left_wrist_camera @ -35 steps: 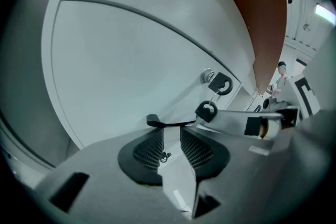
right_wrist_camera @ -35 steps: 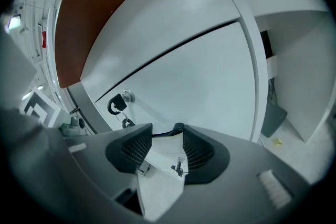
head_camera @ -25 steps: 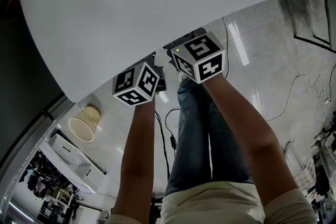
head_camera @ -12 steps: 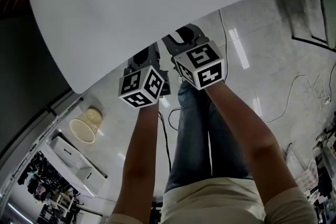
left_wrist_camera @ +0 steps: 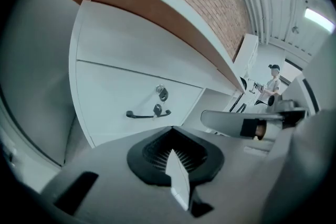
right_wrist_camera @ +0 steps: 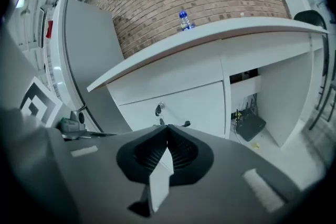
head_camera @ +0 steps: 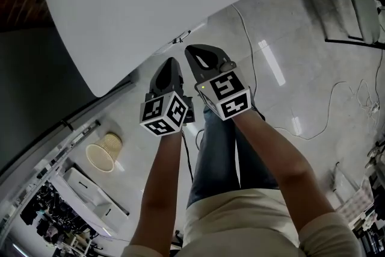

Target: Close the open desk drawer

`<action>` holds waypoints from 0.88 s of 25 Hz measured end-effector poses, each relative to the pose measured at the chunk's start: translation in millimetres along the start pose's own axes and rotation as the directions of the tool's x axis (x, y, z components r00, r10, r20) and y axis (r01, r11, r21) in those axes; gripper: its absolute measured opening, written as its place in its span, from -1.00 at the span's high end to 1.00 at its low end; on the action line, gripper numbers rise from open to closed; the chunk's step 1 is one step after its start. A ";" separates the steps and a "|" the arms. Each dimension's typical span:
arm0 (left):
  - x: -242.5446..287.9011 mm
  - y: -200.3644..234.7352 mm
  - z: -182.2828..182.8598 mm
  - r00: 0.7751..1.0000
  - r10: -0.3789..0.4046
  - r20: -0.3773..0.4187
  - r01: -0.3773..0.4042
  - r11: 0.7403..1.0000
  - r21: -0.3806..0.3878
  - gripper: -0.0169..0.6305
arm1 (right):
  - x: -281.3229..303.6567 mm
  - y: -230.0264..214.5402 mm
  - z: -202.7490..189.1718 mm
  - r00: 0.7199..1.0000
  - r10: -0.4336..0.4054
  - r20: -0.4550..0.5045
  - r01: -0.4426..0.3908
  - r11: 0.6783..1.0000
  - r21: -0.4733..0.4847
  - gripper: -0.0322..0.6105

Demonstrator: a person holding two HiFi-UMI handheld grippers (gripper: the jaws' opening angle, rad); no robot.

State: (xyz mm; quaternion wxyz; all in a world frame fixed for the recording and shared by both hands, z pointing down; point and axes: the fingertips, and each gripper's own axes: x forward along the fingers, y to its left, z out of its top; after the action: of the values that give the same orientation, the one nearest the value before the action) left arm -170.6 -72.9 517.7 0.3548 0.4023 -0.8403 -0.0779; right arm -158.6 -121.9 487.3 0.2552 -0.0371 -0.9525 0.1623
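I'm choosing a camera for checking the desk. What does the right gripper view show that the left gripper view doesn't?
Only the right gripper view: a bottle on the desk top and a black box under it. Only the left gripper view: a distant person. Both: the drawer front with handle and lock, beyond shut jaws.
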 end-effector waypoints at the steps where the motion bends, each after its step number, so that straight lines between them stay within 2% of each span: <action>1: -4.8 -6.2 0.2 1.000 -0.008 -0.005 0.008 1.000 0.001 0.96 | -7.2 2.7 2.4 1.000 -0.003 0.002 0.003 1.000 0.004 0.89; 8: -47.5 -51.3 20.9 0.997 -0.073 0.007 0.073 0.997 0.017 0.96 | -57.4 28.0 27.9 0.999 0.018 0.030 -0.018 1.000 -0.003 0.89; 15: -96.9 -88.4 39.7 0.992 -0.127 -0.014 0.127 0.990 0.053 0.96 | -111.6 54.2 38.4 0.999 0.037 -0.008 -0.037 0.999 -0.023 0.89; 22: -138.6 -130.6 57.0 0.973 -0.222 -0.062 0.229 0.964 0.133 0.96 | -168.1 80.9 78.7 0.998 0.048 0.035 -0.047 0.999 -0.028 0.89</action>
State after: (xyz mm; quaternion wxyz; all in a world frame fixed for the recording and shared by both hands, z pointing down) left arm -68.2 -67.1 347.4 0.3340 0.5210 -0.7839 -0.0494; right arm -53.1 -94.1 316.7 0.2339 -0.0601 -0.9578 0.1561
